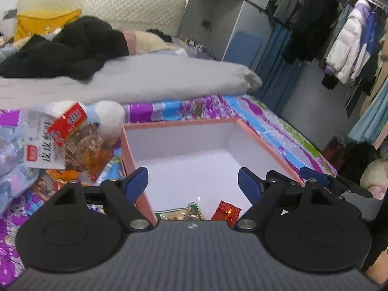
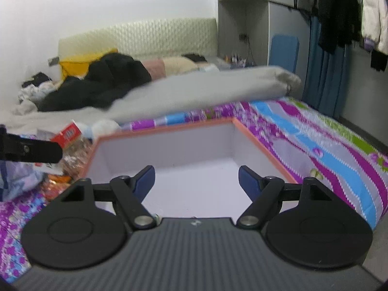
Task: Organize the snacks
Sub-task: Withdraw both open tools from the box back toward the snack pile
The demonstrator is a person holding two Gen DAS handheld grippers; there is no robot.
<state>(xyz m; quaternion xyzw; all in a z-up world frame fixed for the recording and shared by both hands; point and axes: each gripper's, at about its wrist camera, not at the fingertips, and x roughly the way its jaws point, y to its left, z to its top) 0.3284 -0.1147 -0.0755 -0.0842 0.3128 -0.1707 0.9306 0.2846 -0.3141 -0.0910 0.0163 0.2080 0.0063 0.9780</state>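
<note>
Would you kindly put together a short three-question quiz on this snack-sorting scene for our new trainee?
1. True or false: the left gripper and the right gripper are both open and hold nothing.
2. Which snacks already lie inside the pink box? A) none B) a red wrapped snack and a clear packet C) the whole snack pile
3. Fill in: the pile of snack bags lies on the bedsheet to the ____ of the box in the left wrist view.

Key: 1 true; 2 B; 3 left.
</note>
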